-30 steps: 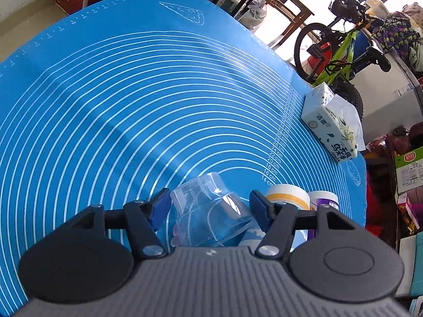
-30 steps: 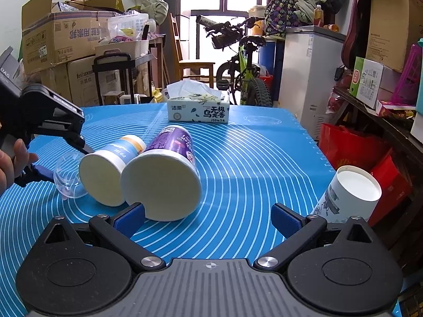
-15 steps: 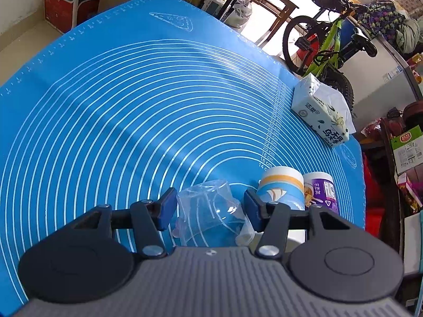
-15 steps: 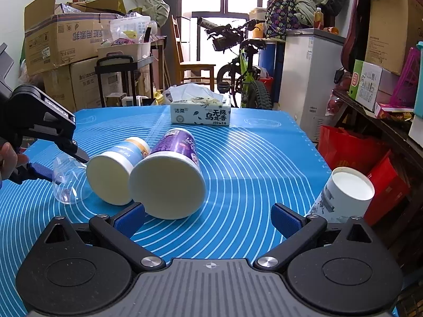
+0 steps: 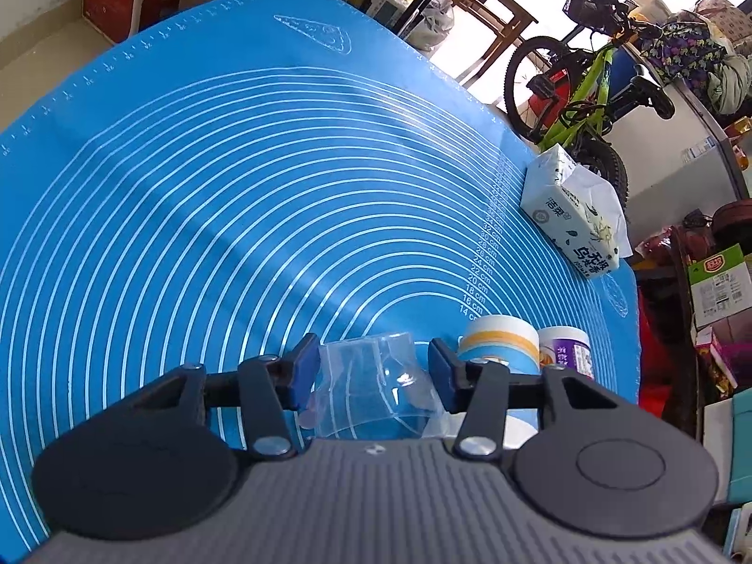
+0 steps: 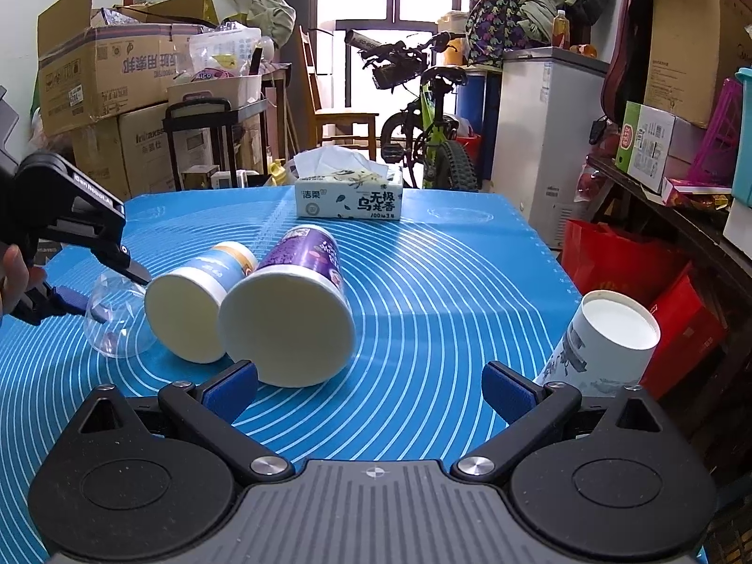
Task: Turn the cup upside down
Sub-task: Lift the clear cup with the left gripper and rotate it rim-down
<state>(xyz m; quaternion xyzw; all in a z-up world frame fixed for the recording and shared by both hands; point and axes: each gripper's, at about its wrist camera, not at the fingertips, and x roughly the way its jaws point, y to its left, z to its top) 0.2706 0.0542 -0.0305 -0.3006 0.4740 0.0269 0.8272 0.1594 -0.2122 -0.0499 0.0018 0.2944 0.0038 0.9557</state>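
Note:
A clear plastic cup (image 5: 371, 380) lies on its side on the blue mat (image 5: 211, 216). My left gripper (image 5: 371, 366) is shut on it, one blue pad on each side. In the right wrist view the clear cup (image 6: 115, 319) shows at the far left with the left gripper (image 6: 98, 286) around it, mouth toward the camera. Next to it lie a blue-and-white paper cup (image 6: 197, 301) and a purple paper cup (image 6: 293, 310), both on their sides. My right gripper (image 6: 369, 390) is open and empty, low over the mat in front of them.
A white paper cup (image 6: 606, 338) lies tilted at the mat's right edge. A tissue pack (image 6: 350, 195) stands at the far edge. Cardboard boxes, a green bicycle (image 6: 423, 113) and a white freezer stand beyond the table. Shelves with boxes line the right side.
My left gripper's jaws have narrowed onto the clear cup, which sat loosely between them before. The right gripper has barely moved.

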